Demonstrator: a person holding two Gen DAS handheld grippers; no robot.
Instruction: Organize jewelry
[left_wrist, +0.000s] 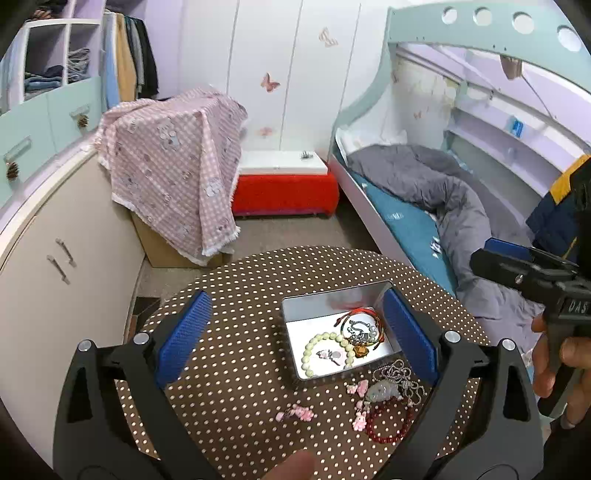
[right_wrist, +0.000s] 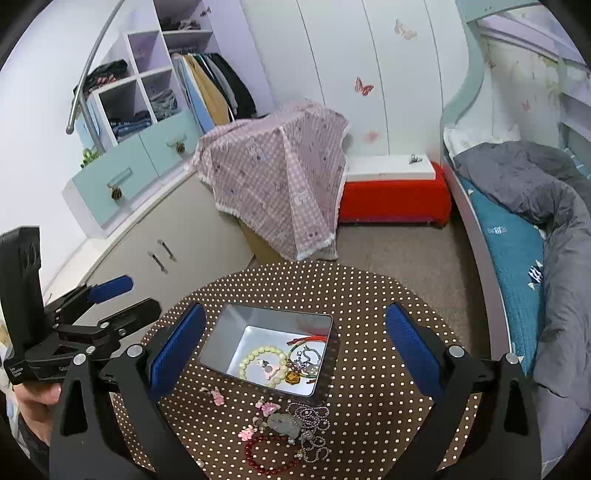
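Note:
A silver metal tin (left_wrist: 295, 306) (right_wrist: 225, 332) stands on the round brown polka-dot table (left_wrist: 236, 295) (right_wrist: 369, 302). It holds a pale green bead bracelet (left_wrist: 317, 341) (right_wrist: 258, 354), red cords and a chain. On the table in front lie a dark red bead bracelet (left_wrist: 388, 424) (right_wrist: 269, 458), a grey pendant on a ball chain (left_wrist: 384, 389) (right_wrist: 286, 424) and pink charms (left_wrist: 299, 411) (right_wrist: 218, 397). My left gripper (left_wrist: 295, 343) is open and empty above the table. My right gripper (right_wrist: 295, 354) is open and empty above the tin.
A bed with a grey duvet (left_wrist: 443, 192) (right_wrist: 535, 192) is on the right. A box under pink checked cloth (left_wrist: 173, 166) (right_wrist: 280, 173) and a red bench (left_wrist: 284, 188) (right_wrist: 395, 199) stand beyond the table. Cream cabinets (left_wrist: 66, 258) (right_wrist: 166, 236) are on the left.

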